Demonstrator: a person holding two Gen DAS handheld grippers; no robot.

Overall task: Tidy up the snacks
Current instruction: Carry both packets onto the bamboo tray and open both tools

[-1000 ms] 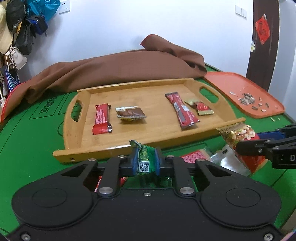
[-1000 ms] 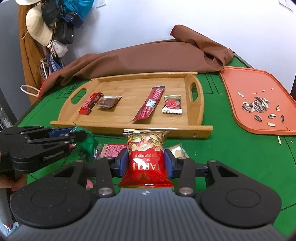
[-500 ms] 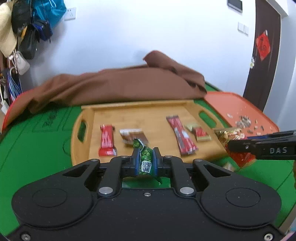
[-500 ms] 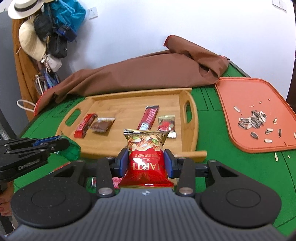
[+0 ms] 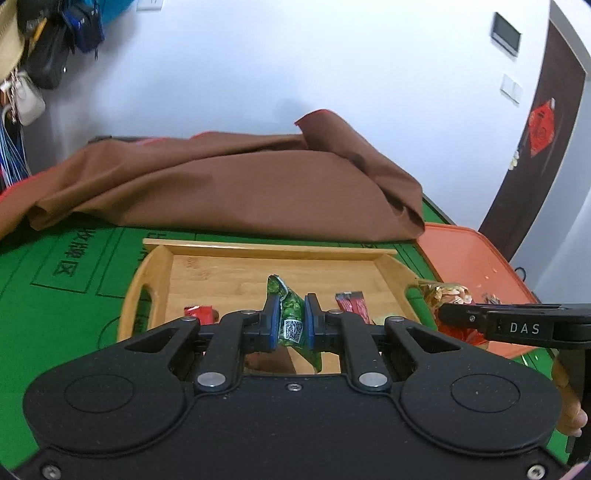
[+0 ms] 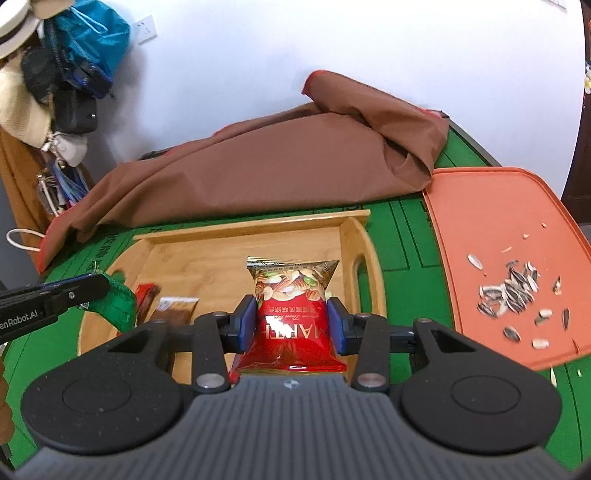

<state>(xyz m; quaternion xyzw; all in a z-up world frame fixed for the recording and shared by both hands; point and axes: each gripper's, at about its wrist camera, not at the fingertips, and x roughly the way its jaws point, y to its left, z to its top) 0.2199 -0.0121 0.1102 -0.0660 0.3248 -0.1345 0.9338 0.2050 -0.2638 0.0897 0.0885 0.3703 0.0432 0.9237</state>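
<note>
A brown cloth lies heaped along the far side of my green worktop, just behind the wooden tray. To the right of the tray sits an orange tray with a scatter of sunflower seeds and husks on it. Bags and a hat hang against the wall at the far left.

On the wooden tray I can see a red bar and a smaller red wrapper in my left view, and a brown wrapper beside a red one in my right view; my own claws hide most of the tray's near half.

My left claw is pinched narrow on a green snack packet, which stands upright between the blue pads with its QR label facing the camera. It hangs above the tray's near middle.

My right claw is clamped on a red nut packet, held upright by its sides between the pads, its gold top edge pointing toward the tray's far rail. It sits above the right part of the tray, close to the right handle slot. In each view the other claw shows at the edge, the two packets apart from each other.
</note>
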